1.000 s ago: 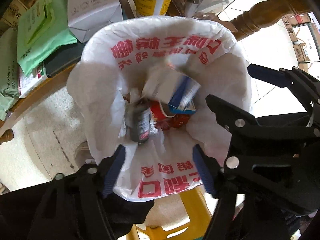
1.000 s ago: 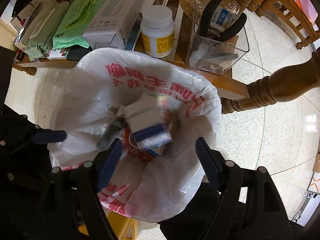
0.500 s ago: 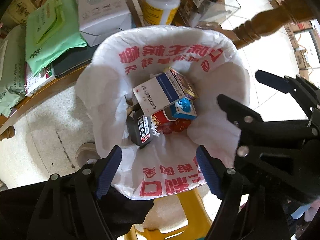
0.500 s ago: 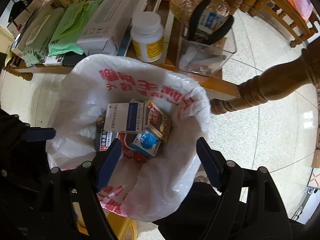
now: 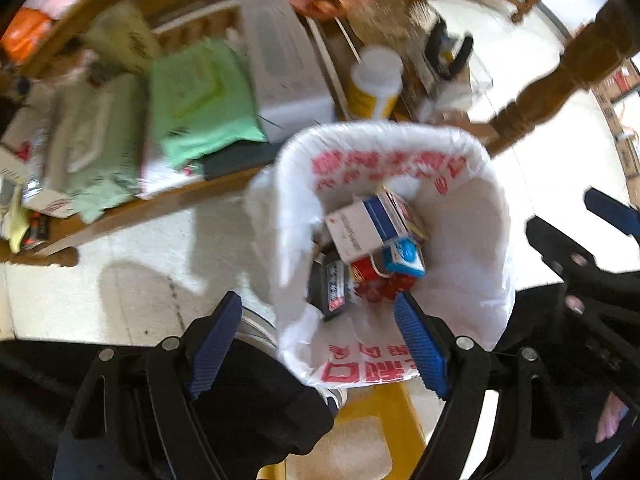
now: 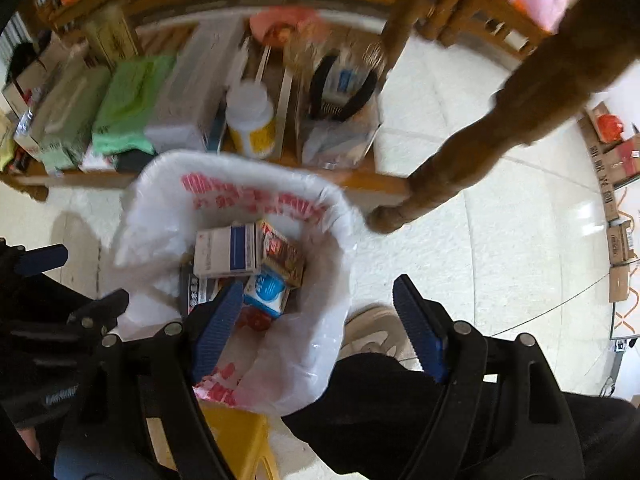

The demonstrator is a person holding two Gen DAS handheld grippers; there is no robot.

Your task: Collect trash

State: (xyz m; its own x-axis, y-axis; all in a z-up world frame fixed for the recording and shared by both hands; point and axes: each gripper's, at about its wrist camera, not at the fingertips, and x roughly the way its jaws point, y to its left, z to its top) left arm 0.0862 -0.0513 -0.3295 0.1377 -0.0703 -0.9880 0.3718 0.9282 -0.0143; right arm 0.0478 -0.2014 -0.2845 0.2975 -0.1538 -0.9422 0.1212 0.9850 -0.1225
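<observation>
White plastic bag (image 5: 472, 240) is sitting beside the tabletop (image 5: 168, 204) edge, holding the boxes (image 5: 372, 228). Left gripper (image 5: 320, 344) and right gripper (image 6: 316, 320) are hovering wide open, empty. Next, probably, is reaching for more trash.

Right claw (image 6: 316, 320) spread, boxes (image 6: 226, 252) in bag (image 6: 320, 344)

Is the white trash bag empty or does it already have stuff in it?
Not empty. The white trash bag is open at the top, and a white and blue box, a small blue carton and a dark packet lie inside.
</observation>
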